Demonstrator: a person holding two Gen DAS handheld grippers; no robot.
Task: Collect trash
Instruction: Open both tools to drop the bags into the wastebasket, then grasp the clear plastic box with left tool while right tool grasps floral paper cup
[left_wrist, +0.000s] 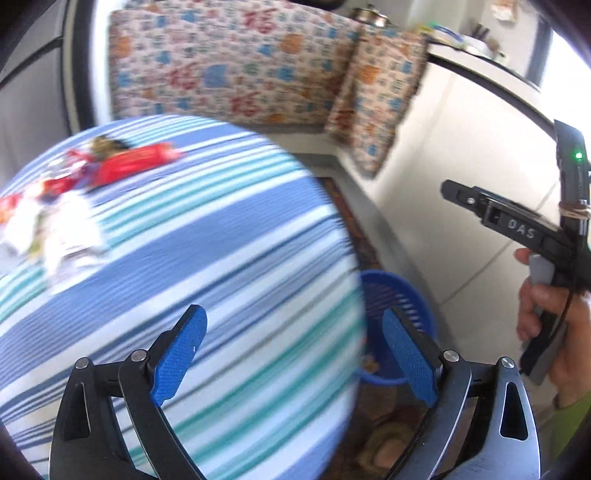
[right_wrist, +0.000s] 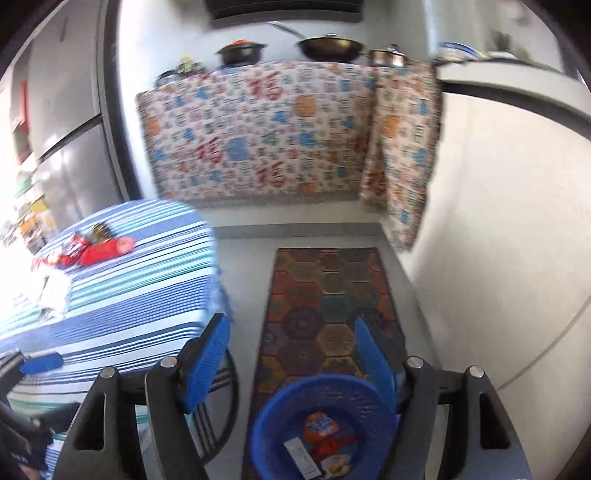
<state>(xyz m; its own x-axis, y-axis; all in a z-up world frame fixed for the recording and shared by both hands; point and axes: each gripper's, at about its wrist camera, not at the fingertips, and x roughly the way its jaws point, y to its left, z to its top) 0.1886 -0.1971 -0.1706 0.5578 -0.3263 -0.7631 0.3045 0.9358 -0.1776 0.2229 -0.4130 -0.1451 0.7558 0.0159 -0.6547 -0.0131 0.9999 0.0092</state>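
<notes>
A pile of trash lies on the striped tablecloth: red wrappers (left_wrist: 133, 164) and crumpled white paper (left_wrist: 62, 232) at the far left; the wrappers (right_wrist: 99, 251) also show in the right wrist view. A blue wastebasket (right_wrist: 321, 424) stands on the floor beside the table and holds orange and white wrappers (right_wrist: 323, 432); its rim (left_wrist: 397, 295) shows past the table edge. My left gripper (left_wrist: 295, 354) is open and empty above the table's near edge. My right gripper (right_wrist: 295, 369) is open and empty above the basket; it also shows at the right of the left wrist view, jaws hidden.
The round table (right_wrist: 147, 295) has a blue, teal and white striped cloth. A patterned rug (right_wrist: 328, 295) runs along the floor. A floral cloth (right_wrist: 258, 129) covers a counter with pots (right_wrist: 328, 48) at the back. A white wall (right_wrist: 498, 221) stands at the right.
</notes>
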